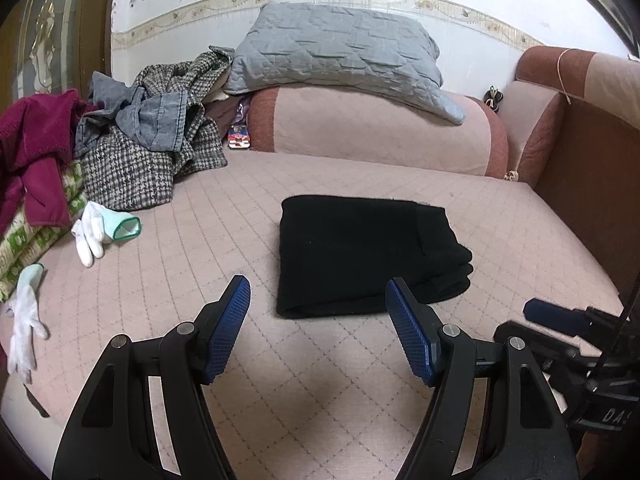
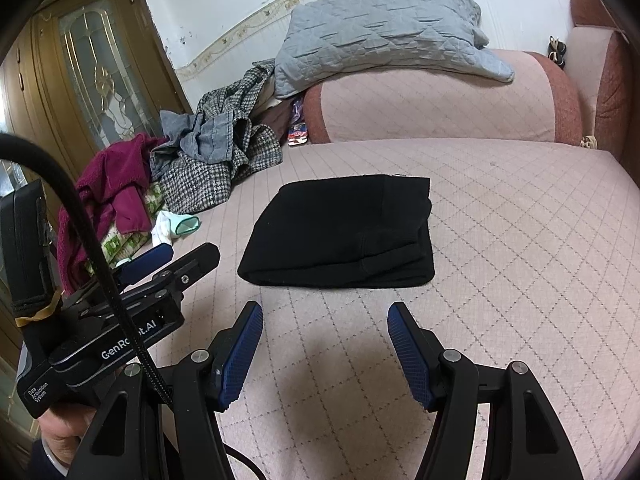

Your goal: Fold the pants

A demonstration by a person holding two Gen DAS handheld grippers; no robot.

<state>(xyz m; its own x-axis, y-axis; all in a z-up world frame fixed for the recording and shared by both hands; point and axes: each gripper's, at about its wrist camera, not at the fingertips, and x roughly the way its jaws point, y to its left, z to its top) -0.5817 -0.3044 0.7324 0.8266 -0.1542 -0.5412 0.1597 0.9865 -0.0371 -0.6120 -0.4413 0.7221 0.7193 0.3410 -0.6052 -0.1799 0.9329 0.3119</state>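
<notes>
Folded black pants (image 1: 368, 256) lie just beyond both grippers, long axis left-right; left gripper (image 1: 318, 300) and right gripper (image 2: 325, 326) spread, empty (task apparently complete).

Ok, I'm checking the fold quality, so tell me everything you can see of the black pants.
The black pants lie folded into a compact, roughly rectangular bundle of several layers, flat on the pink quilted sofa cover. The fabric looks soft, matte and slightly fuzzy. Stacked layer edges show at its right side. Nothing touches it but the cover; both open grippers are short of it.
</notes>
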